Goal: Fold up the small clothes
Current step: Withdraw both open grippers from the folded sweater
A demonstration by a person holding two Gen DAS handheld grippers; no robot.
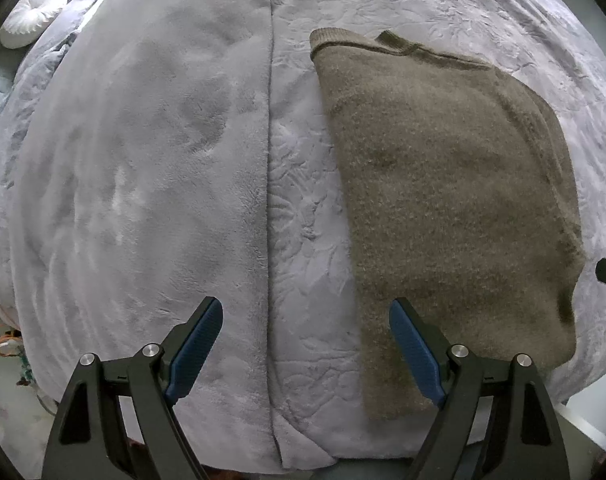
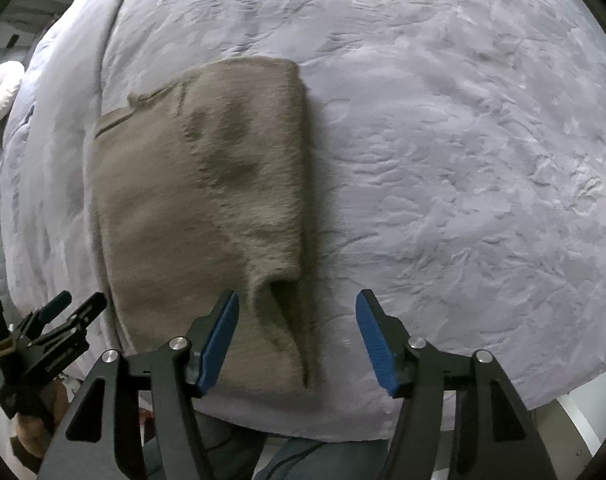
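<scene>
The brown knit [image 1: 443, 208] lies folded into a long strip on the grey blanket [image 1: 143, 160], near its front edge; both long sides look doubled over, so the next fold probably runs end to end; the left gripper [image 1: 307, 350] hangs over the knit's near left corner, jaws wide, nothing between them; the right gripper [image 2: 297, 338] hangs over the near right corner, where a loose flap gapes, jaws apart and empty; a white cushion [image 1: 33, 16] lies beyond the bed.
</scene>
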